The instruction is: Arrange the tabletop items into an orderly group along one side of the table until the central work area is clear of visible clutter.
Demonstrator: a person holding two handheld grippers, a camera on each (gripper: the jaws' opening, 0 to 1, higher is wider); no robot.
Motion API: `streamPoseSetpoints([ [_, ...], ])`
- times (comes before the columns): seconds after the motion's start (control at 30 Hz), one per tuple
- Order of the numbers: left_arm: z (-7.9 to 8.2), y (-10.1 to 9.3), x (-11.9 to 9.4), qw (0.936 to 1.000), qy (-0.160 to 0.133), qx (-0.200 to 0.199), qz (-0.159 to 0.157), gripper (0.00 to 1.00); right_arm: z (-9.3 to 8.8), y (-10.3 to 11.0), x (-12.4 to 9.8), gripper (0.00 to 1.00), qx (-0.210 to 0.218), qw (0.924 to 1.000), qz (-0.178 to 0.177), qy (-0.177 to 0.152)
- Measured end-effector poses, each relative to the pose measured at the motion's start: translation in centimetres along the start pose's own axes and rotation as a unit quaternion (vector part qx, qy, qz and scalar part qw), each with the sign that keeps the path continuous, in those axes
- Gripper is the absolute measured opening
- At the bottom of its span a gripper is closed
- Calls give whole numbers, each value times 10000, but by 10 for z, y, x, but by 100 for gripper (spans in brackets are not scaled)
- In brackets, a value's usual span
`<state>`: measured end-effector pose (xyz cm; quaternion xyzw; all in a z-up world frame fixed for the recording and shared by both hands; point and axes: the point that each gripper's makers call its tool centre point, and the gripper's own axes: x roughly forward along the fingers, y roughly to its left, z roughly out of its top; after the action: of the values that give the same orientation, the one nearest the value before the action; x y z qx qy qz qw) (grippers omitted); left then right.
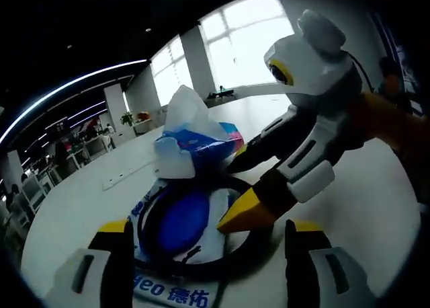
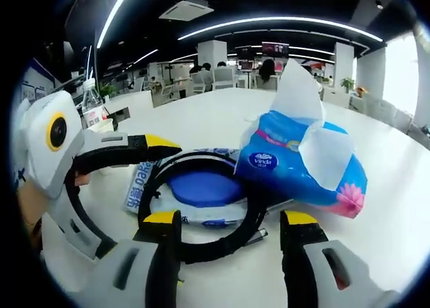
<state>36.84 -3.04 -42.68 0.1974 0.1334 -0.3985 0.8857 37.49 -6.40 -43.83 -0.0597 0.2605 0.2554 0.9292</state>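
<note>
smooth matt white worktop [image 2: 222, 120]; glossy blue plastic tissue pack [image 2: 302, 163] with soft white paper; shiny wet-wipe pouch [image 1: 178, 231]; matt black cable loop [image 2: 201, 207].

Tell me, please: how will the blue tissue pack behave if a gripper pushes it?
The tissue pack looks soft and light: its wrapper is crumpled, so it will likely dent and slide rather than roll. The tissue sticking up would probably bend or tear if pinched.

Blue tissue pack [image 2: 302, 161] beside black-ringed wipes pack [image 2: 201, 190]

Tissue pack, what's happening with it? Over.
Both grippers open, holding nothing. Tissue pack lying on the wipes packet, black cable loop beside. Table still cluttered.
</note>
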Motion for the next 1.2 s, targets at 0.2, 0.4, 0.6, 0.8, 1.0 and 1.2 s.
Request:
streamPoseSetpoints([
  [0.2,-2,4,-2,9999,54,-5,147,81,-3,4,3,47,164,9998,72,37],
  [0.4,-2,2,-5,9999,36,-23,93,81,-3,5,4,42,250,9997,16,25],
  [0.6,-3,1,-7,9999,39,-84,66,80,-3,-6,4,28,491,9987,-143,-14],
  [0.8,-5,1,-7,9999,44,-128,60,79,-5,-7,3,24,622,9979,-189,25],
  [1.0,-6,1,-7,9998,66,-155,58,79,-6,-7,4,22,643,9973,-331,158],
  [1.2,-5,0,-6,9999,62,-94,64,76,-6,-9,3,19,705,9968,-341,144],
])
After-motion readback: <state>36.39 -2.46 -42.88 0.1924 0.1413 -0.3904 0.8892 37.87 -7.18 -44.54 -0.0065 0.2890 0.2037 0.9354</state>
